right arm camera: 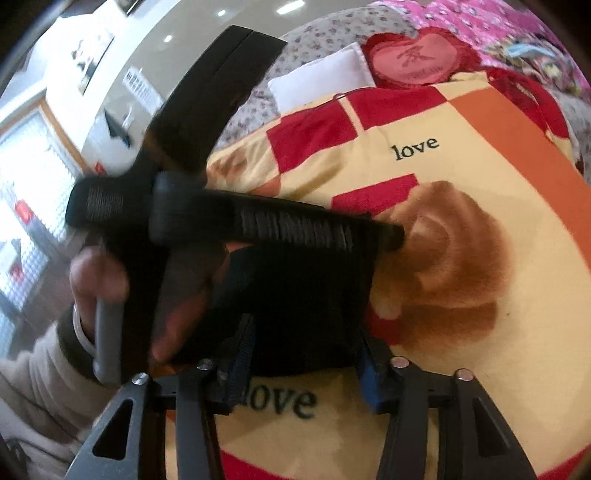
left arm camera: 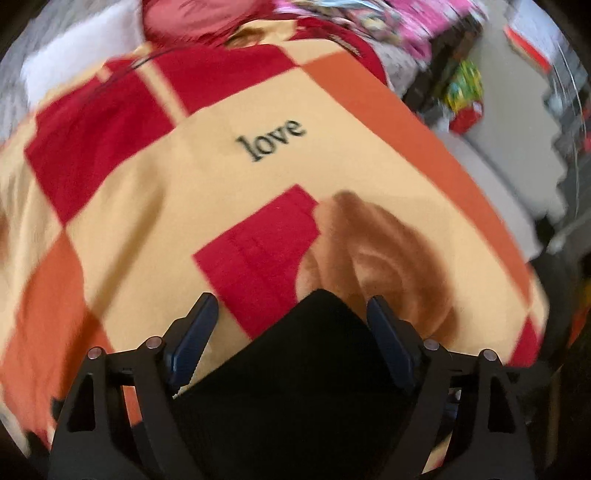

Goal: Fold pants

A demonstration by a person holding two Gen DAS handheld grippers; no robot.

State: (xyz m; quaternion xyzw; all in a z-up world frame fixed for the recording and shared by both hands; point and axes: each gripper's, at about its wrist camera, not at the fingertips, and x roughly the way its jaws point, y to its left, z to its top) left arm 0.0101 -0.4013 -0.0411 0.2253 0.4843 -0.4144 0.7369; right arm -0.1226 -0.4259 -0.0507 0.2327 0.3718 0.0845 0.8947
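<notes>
The black pants [left arm camera: 295,387] lie folded small on a yellow, red and orange blanket [left arm camera: 147,206] printed with "love". My left gripper [left arm camera: 293,321] hangs over them, open wide. A corner of the cloth pokes up between its fingers, and no pad presses it. In the right wrist view the pants [right arm camera: 299,306] fill the gap of my right gripper [right arm camera: 303,354], whose pads sit against both sides of the bundle. A person's hand [right arm camera: 99,280] holds the left tool just above the far edge of the bundle and hides it.
A red heart cushion [right arm camera: 417,59], a white pillow [right arm camera: 321,77] and pink patterned bedding [right arm camera: 498,26] lie at the far end of the bed. Beyond the blanket's right edge the floor holds colourful clutter [left arm camera: 465,88]. A beige sleeve [right arm camera: 40,387] is at the left.
</notes>
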